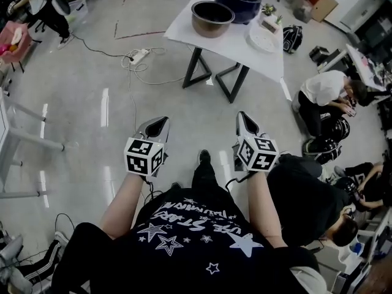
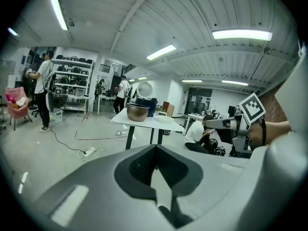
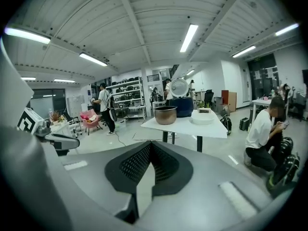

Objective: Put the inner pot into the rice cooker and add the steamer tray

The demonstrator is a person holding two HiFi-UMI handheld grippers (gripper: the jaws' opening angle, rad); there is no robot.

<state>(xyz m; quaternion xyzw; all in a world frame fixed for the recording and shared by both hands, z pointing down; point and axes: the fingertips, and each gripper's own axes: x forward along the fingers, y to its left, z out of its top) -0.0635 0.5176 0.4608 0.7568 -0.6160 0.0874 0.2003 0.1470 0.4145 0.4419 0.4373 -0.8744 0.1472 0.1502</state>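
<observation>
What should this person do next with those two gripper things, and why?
Probably step forward to the table. The inner pot, rice cooker and white steamer tray all sit on it, well ahead of the left gripper and right gripper, which are both shut and empty.

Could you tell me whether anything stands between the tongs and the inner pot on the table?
Nothing visible does. Only floor lies between the left tongs, the right tongs and the table. The inner pot sits at its near edge beside the rice cooker. A power strip lies off to the left.
</observation>
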